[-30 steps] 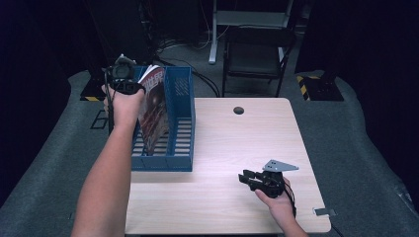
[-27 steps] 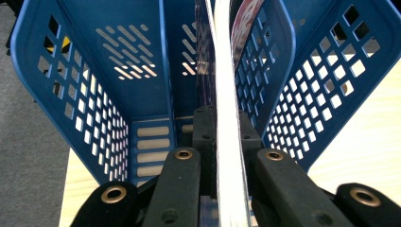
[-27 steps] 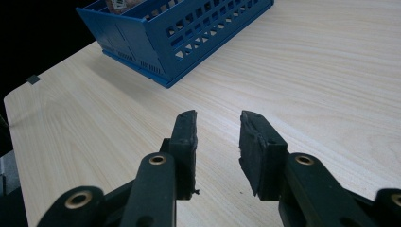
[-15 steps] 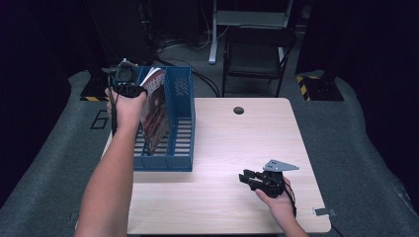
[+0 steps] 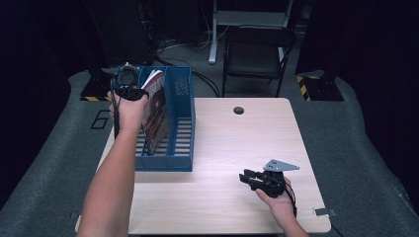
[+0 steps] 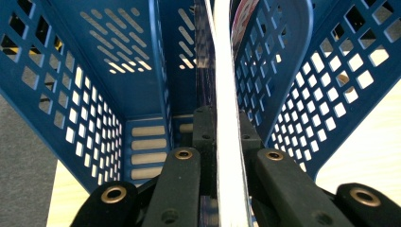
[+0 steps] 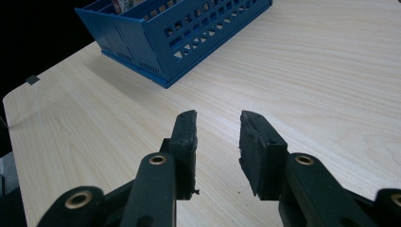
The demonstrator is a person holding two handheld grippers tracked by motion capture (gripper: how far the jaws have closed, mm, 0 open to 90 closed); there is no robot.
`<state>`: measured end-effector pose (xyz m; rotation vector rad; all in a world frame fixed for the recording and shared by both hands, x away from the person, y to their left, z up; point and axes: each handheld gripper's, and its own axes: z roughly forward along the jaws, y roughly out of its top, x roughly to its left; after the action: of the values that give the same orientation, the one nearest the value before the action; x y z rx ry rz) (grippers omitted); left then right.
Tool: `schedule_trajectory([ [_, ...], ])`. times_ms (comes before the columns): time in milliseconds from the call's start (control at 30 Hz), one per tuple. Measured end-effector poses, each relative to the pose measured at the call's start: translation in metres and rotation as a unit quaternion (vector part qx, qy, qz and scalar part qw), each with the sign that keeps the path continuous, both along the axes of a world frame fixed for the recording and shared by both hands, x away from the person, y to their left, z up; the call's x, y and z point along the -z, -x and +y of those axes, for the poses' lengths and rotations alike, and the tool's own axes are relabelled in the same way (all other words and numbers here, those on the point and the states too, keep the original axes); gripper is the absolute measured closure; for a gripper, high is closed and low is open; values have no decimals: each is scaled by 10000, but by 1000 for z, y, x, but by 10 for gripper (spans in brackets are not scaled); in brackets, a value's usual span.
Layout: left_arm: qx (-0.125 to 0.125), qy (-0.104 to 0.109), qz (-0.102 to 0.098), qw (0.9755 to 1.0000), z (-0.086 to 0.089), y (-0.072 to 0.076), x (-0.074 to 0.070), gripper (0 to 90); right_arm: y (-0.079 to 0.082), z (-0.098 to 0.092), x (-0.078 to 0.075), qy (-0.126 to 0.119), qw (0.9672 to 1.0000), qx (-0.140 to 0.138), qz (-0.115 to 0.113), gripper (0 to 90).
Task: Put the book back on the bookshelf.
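Left gripper (image 5: 129, 84): clamped on the top edge of a magazine (image 5: 156, 111), above the rack (image 5: 181, 123). Magazine: tilted in the rack's middle slot, at the table's (image 5: 237, 143) left rear. Right gripper (image 5: 245, 177): jaws parted, nothing between, low over the table's near right, well apart from the rack.

Magazine (image 5: 154, 111): thin, glossy, reddish-dark cover, white page edge. Stands on edge, leaning slightly, in a left compartment of blue perforated file organiser (image 5: 180, 123), upper left of high view; exact slot hard to tell. Top edge projects above organiser rim. In left gripper view, white edge (image 6: 227, 118) runs up frame centre, pinched between the jaws, blue slotted walls on both sides.
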<state>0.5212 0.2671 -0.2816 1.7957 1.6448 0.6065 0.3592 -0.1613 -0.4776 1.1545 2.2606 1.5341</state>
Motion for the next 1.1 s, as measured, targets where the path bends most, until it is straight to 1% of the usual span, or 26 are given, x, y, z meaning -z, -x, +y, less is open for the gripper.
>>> schedule_trajectory([
  [67, -8, 14, -18, 10000, 1, 0, 2, 840, 0, 0, 0, -16, 10000, -13, 12, 667],
  [133, 3, -28, -30, 10000, 2, 0, 3, 840, -1, -1, 0, -4, 10000, 11, -18, 667],
  [267, 25, -51, 32, 10000, 4, 4, 4, 839, -1, -2, 0, -2, 10000, 16, -5, 667],
  [333, 80, -93, 75, 9999, 4, 5, 4, 839, -1, -2, 0, 1, 10000, 22, -1, 667],
  [467, 111, -98, 86, 9999, 4, 8, 5, 839, 0, 1, 0, 15, 10000, 16, 15, 667],
  [500, 160, -132, 136, 9997, 4, 9, 5, 839, 0, 1, 0, 25, 10000, 17, 21, 666],
  [767, 166, -149, 217, 9995, 5, 15, 6, 839, 0, 1, 1, -20, 10000, 38, 46, 666],
  [833, 191, -158, 267, 9993, 7, 16, 6, 838, 0, 1, 1, 15, 10000, 19, 14, 667],
  [900, 215, -152, 357, 9990, 9, 16, 6, 837, 0, 1, 1, 0, 10000, 35, 24, 666],
  [933, 215, -152, 357, 9990, 9, 16, 6, 837, 0, 1, 1, -19, 10000, 28, 34, 666],
  [967, 229, -135, 448, 9986, 11, 16, 6, 836, 0, 1, 1, 2, 10000, 19, 32, 666],
  [1033, 247, -114, 522, 9983, 13, 15, 6, 836, -1, 1, 1, 16, 10000, 32, 24, 666],
  [1100, 291, -144, 648, 9974, 14, 14, 5, 836, 0, 1, 1, 17, 10000, 3, 4, 666],
])
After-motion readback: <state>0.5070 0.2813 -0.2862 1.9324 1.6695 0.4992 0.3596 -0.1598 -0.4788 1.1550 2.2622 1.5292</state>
